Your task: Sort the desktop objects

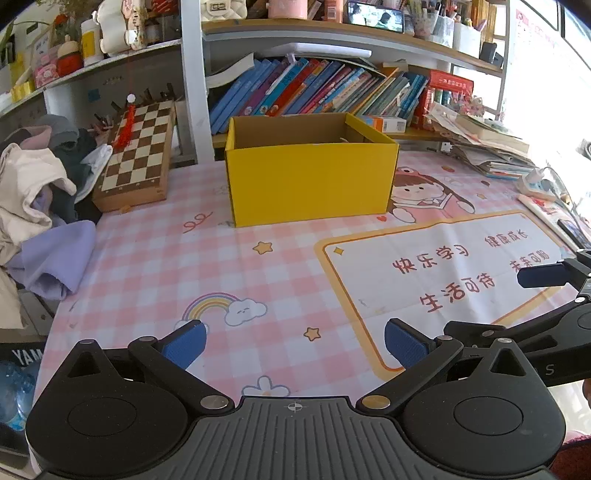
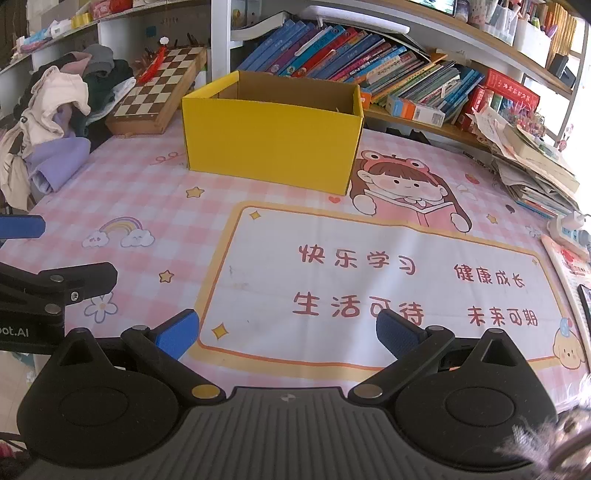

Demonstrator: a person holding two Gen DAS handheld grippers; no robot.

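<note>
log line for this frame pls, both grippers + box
left gripper: open, holds nothing | right gripper: open, holds nothing | yellow cardboard box: upright on desk mat, top open | phase: no grasp

Pink checked desk mat [image 2: 155, 184], bookshelf [image 1: 332, 33] behind, bright daylight rt

Printed in red on desk mat [image 2: 369, 236], in front of yellow box [image 2: 271, 147]: 快乐学习, 健康成长, 生活可待, 未来可期. On left gripper [image 2: 14, 332]: "oot.AI".
</note>
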